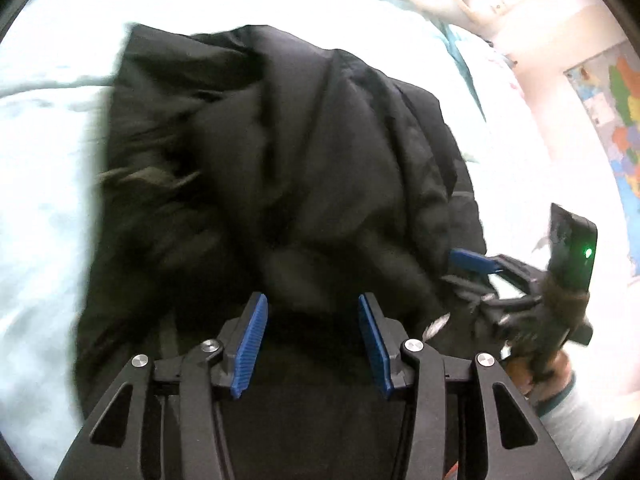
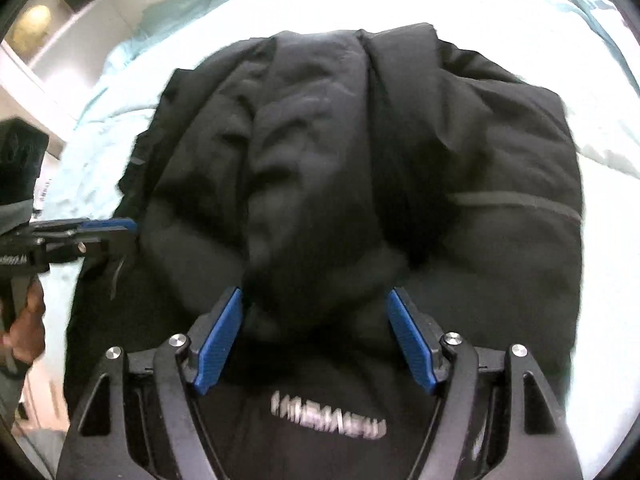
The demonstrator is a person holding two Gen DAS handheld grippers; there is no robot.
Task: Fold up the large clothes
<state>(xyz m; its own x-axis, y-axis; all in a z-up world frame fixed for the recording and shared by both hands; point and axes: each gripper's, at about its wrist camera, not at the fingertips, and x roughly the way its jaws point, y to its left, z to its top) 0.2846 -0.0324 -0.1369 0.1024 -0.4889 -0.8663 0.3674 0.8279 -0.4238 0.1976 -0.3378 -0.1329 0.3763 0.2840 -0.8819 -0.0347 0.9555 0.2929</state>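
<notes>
A big black padded jacket (image 1: 280,160) lies bunched and partly folded on a pale bed; it also fills the right wrist view (image 2: 360,160). Dark fur trim (image 1: 152,176) shows at its left side. White lettering (image 2: 328,416) shows on the fabric nearest me. My left gripper (image 1: 312,304) is open, its blue pads either side of a fold at the near edge. My right gripper (image 2: 316,296) is open over a raised ridge of the jacket. Each gripper also shows in the other's view: the right one (image 1: 476,262) and the left one (image 2: 108,226), both at the jacket's edge.
The pale mint bedcover (image 1: 48,200) surrounds the jacket and also shows in the right wrist view (image 2: 600,320). A coloured map (image 1: 616,120) hangs on the wall at right. White shelving (image 2: 60,20) stands at the far left beyond the bed.
</notes>
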